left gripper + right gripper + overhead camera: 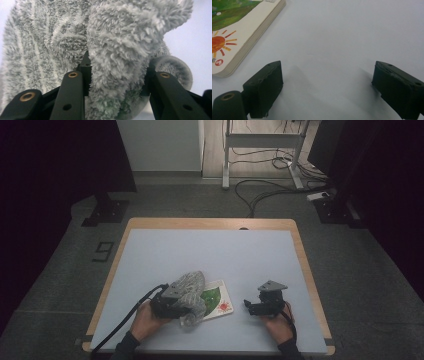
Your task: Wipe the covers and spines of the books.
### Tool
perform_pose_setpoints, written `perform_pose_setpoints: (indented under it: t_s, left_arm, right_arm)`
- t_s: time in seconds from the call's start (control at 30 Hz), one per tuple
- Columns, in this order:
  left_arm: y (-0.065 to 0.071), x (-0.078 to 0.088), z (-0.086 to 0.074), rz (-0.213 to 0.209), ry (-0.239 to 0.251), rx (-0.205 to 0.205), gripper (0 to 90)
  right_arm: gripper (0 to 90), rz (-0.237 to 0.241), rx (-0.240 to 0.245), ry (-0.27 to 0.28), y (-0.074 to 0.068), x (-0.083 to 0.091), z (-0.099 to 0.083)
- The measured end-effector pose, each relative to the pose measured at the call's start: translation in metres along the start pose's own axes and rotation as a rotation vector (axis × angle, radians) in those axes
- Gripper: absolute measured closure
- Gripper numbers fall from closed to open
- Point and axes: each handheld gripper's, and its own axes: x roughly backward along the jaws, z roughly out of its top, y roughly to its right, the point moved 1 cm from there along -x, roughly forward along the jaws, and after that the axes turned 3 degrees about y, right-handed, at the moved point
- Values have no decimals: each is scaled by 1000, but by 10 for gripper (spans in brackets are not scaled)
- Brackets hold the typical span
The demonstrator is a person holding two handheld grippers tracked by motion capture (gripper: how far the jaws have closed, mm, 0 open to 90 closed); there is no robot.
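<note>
One fluffy grey striped fabric item (191, 292) is gripped between the jaws of the left gripper (176, 306), near the front left of the pale blue table top (210, 255). It is draped over the left part of a thick board book with a green cover and red sun (218, 303), hiding that part. The right gripper (256, 306) is seen just right of the book, jaws spread wide, nothing between them.

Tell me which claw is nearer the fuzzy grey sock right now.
Left. The left claw is clamped on the fuzzy grey sock; the right claw sits open, apart across the board book.
</note>
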Motion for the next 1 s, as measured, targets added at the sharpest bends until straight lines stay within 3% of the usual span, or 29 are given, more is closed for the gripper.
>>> perform_pose_setpoints:
  t_s: [1.0]
  left_arm:
    - [20, 9, -13, -2, 15, -3, 593]
  right_arm:
    - [91, 1, 0, 0, 0, 0, 0]
